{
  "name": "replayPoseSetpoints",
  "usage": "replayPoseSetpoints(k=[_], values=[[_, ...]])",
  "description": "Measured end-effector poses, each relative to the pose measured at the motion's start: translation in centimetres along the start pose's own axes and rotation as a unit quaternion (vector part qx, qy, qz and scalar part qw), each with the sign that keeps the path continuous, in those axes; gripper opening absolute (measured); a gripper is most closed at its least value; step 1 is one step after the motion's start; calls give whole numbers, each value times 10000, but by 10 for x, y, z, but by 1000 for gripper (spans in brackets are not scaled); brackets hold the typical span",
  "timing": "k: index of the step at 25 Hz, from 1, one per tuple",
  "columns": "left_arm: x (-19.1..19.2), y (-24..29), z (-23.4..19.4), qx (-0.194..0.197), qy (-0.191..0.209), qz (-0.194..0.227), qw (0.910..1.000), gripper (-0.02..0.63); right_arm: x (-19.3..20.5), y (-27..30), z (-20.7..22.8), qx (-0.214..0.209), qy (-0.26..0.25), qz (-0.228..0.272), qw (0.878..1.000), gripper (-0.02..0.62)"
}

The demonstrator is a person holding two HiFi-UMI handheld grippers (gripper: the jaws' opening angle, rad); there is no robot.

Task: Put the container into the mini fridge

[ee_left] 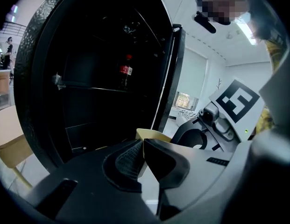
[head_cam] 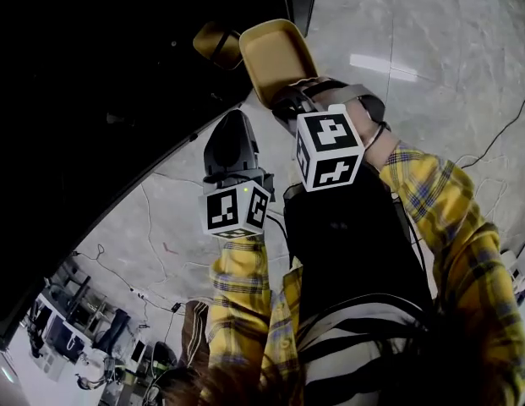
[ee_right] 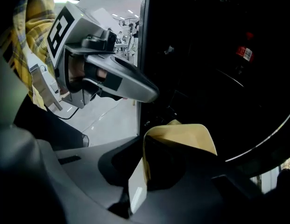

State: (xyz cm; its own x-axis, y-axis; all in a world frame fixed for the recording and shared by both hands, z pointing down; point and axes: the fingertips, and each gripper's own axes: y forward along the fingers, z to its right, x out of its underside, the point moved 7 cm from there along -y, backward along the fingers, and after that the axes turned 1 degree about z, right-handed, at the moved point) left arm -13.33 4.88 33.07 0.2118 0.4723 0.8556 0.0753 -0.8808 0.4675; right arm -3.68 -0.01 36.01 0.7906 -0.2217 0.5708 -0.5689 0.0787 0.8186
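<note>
**Nearly at the fridge, container in my right pinch**

Plainly, my right gripper [head_cam: 287,100] was pinching one wall of the yellow container [head_cam: 275,57], jaws tight on its rim. The container hung at the black mouth of the mini fridge [head_cam: 93,100]. I could not tell whether it had crossed the threshold. My own jaw covered much of the container in the right gripper view. My left gripper [head_cam: 232,118] sat just beside the right one, its fingers pressed together on nothing. Inside the fridge only a bottle [ee_left: 125,71] with a red label showed, the rest lost in darkness.
</note>
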Motion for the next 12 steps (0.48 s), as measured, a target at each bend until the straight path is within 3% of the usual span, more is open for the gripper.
replayPoseSetpoints(k=[12], values=[[9, 34, -26, -670, 140, 206, 9974, 25, -9, 40, 42, -59, -978, 238, 9949, 41]])
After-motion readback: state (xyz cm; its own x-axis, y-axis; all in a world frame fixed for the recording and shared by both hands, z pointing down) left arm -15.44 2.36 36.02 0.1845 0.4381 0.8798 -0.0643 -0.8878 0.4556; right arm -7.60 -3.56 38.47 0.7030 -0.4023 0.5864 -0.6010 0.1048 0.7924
